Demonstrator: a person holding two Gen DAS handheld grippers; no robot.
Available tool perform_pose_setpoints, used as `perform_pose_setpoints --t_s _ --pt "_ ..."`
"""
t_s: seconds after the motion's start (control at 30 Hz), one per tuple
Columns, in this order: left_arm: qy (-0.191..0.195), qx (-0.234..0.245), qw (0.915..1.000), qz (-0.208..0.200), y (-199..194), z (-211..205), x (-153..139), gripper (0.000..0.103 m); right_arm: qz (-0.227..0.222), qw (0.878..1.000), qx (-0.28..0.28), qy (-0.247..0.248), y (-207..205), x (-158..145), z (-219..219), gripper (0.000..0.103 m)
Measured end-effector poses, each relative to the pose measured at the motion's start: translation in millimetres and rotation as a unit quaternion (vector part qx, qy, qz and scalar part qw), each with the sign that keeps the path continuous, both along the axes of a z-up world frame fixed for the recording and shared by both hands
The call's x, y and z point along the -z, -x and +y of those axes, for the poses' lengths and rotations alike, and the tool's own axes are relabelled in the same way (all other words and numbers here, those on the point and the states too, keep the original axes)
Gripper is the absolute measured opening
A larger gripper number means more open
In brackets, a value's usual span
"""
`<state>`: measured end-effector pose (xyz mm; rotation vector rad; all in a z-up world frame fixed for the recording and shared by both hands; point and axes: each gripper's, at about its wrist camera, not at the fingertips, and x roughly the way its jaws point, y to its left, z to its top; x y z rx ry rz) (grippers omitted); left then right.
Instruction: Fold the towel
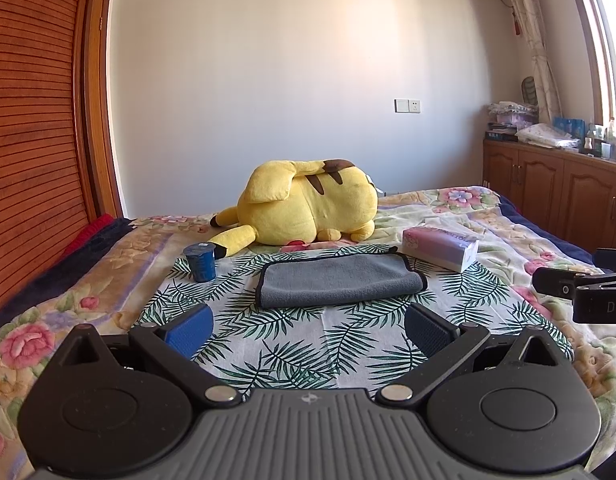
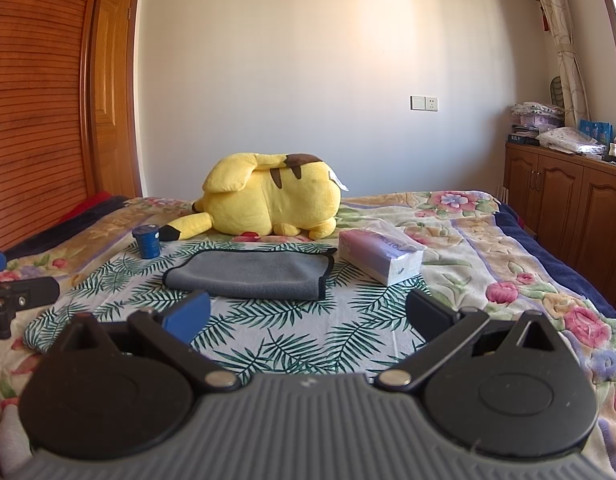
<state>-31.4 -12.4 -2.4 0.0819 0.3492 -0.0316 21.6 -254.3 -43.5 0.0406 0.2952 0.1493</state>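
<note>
A grey towel with a black hem [image 1: 340, 280] lies folded over on a palm-leaf cloth [image 1: 292, 344] on the bed. It also shows in the right wrist view [image 2: 252, 274]. My left gripper [image 1: 308, 326] is open and empty, held a little short of the towel's near edge. My right gripper [image 2: 308, 314] is open and empty, also just short of the towel. The right gripper's side shows at the right edge of the left wrist view [image 1: 580, 292]. The left gripper's side shows at the left edge of the right wrist view [image 2: 16, 300].
A yellow plush toy [image 1: 308, 208] lies behind the towel. A blue cup [image 1: 201, 262] stands to the towel's left. A pink tissue pack [image 1: 440, 248] lies to its right. Wooden cabinets [image 1: 556, 188] stand at the right, a wooden headboard [image 1: 32, 140] at the left.
</note>
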Motion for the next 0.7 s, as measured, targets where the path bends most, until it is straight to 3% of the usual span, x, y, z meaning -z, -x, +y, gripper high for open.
perform_pose_setpoints --t_s 0.7 --pt "-0.002 -0.001 1.0 0.001 -1.1 1.0 0.7 0.087 0.001 1.0 0.0 0.0 0.0 0.5 0.4 0.103"
